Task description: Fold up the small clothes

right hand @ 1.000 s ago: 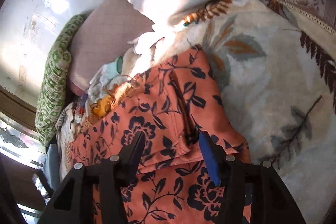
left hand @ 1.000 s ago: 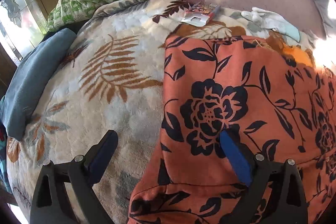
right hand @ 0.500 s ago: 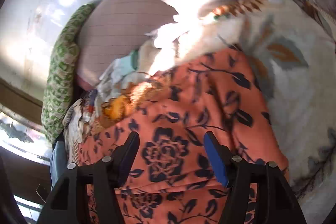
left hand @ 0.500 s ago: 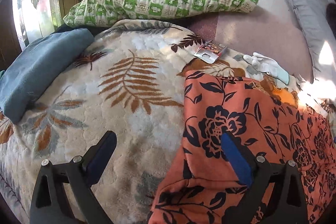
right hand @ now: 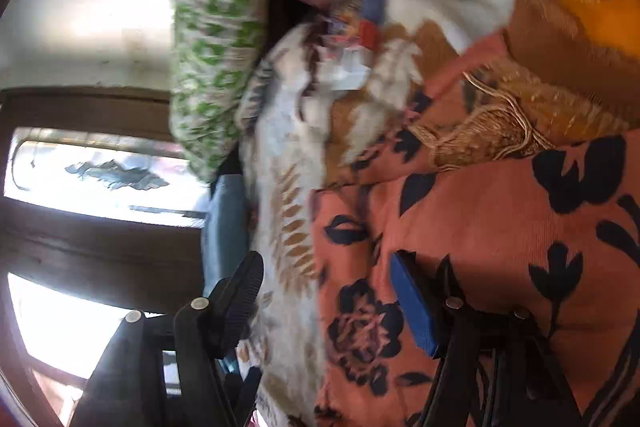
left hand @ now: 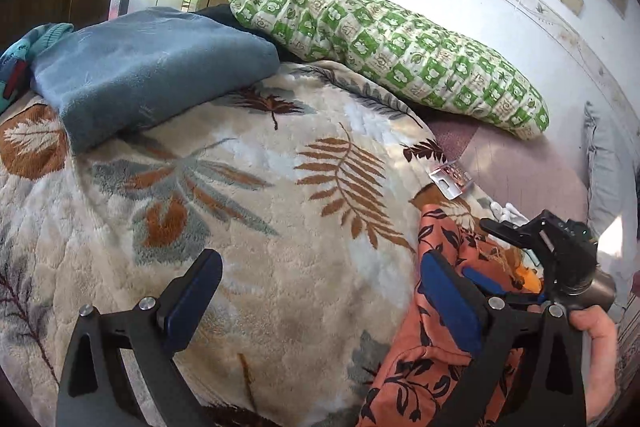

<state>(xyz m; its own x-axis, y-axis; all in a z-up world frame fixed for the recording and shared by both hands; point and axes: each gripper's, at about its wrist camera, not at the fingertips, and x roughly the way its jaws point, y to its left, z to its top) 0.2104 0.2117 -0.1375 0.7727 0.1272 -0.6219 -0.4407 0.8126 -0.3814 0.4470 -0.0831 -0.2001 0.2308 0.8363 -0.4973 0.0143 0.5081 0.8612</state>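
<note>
The orange floral garment [left hand: 436,359] lies on the bed, spread over the leaf-print blanket [left hand: 280,211], filling the 4 to 5 o'clock part of the left wrist view and the 3 to 5 o'clock part of the right wrist view. It looks like a thin, soft woven piece: light, limp, likely to sag and crease wherever it is lifted, and unlikely to slip much on the plush blanket, which should hold it in place while an edge is carried over. The best hold is probably a pinch on a hem or corner, such as the near left edge at about 5 o'clock in the left view, rather than the middle, where a pinch would only bunch the cloth. The left claw [left hand: 316,307] is released, its blue pads wide apart, one over bare blanket and the other at the garment's edge; whether that pad touches the cloth is unclear. The right claw [right hand: 328,303] is also spread wide and grasps nothing, one finger over the blanket and one over the garment; this view is blurred. No basket, box or other container shows in either view. A green patterned pillow [left hand: 400,51] sits at 12 to 2 o'clock, a folded blue blanket [left hand: 148,75] at 10 o'clock, and a small foil packet [left hand: 452,181] at 3 o'clock, well apart from the working edge.
</note>
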